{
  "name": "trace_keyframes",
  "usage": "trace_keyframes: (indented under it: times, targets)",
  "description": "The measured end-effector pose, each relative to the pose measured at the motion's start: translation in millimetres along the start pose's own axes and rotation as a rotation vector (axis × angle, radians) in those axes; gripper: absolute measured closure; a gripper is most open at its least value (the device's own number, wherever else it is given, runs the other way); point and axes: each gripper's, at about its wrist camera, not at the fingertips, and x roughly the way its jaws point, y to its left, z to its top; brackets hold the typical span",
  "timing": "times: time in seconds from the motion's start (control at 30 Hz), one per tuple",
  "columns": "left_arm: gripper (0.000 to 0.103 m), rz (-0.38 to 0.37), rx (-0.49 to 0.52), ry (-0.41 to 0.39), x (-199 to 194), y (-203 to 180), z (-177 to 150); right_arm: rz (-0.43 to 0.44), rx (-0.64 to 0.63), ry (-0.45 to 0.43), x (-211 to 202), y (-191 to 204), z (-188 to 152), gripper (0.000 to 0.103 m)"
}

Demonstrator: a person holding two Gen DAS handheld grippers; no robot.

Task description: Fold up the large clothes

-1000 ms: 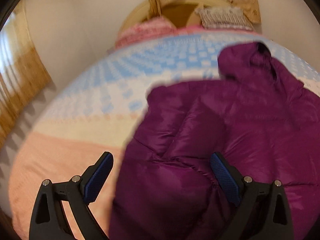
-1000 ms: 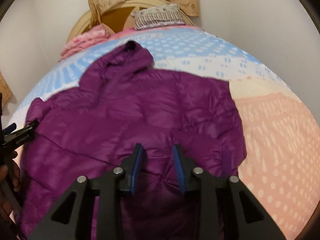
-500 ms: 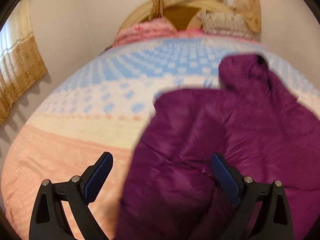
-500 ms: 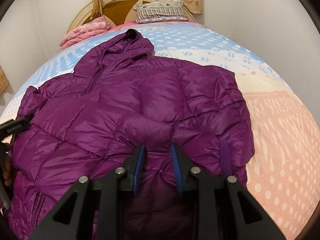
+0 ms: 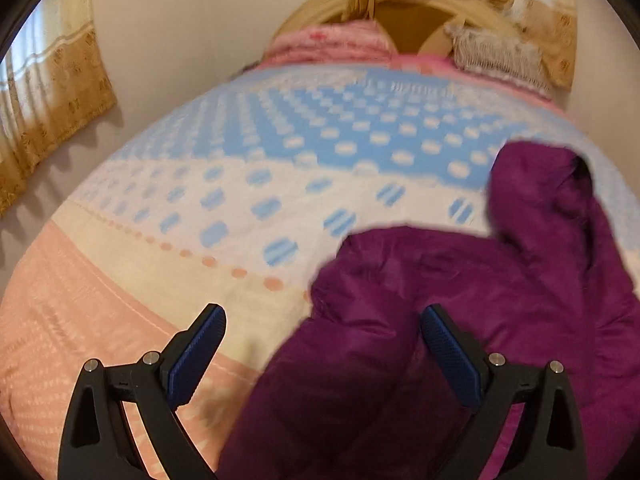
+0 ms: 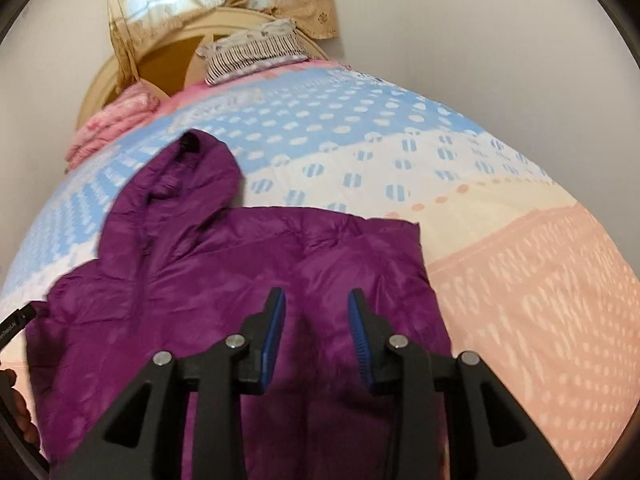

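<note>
A purple hooded puffer jacket (image 6: pixel 224 280) lies spread on the bed, hood (image 6: pixel 188 176) toward the headboard. It also shows in the left wrist view (image 5: pixel 500 292), at the right. My left gripper (image 5: pixel 322 332) is wide open above the jacket's left edge, holding nothing. My right gripper (image 6: pixel 316 320) is partly open, hovering over the jacket's lower right part; I see no cloth between its pads. The left gripper's tip (image 6: pixel 16 320) shows at the left edge of the right wrist view.
The bed cover (image 5: pixel 248 184) runs blue, white and pink with dots. A folded pink blanket (image 6: pixel 116 120) and a striped pillow (image 6: pixel 256 52) lie by the rounded wooden headboard (image 6: pixel 160 64). Curtains (image 5: pixel 44 92) hang on the left wall.
Both grippers have lifted and pulled back from the jacket. The right gripper's jaws have opened wider. The jacket's right side now lies flatter with a straight edge.
</note>
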Motion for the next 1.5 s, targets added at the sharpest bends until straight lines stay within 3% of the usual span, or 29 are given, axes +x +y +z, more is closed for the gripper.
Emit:
trace_keyframes:
  times: [0.07,0.17,1.27,1.37,1.43,1.5]
  targets:
    - [0.004,0.005,0.005,0.034,19,-2,-11,-0.013,-0.002,0.045,20,-2,-7,0.064]
    - [0.004,-0.028,-0.007,0.054,29,0,-15,-0.019,-0.007,0.040,31,-9,-21,0.064]
    - [0.001,-0.059,-0.045,0.081,37,4,-16,-0.061,-0.059,0.028,38,0,-26,0.058]
    - [0.001,-0.111,0.001,0.124,37,9,-11,-0.024,-0.069,0.050,39,0,-23,0.048]
    - [0.001,-0.124,0.045,0.139,31,13,-2,0.022,-0.109,0.104,37,2,-16,0.032]
    - [0.001,-0.138,0.033,0.106,21,21,11,0.061,-0.132,0.126,32,4,-7,0.029]
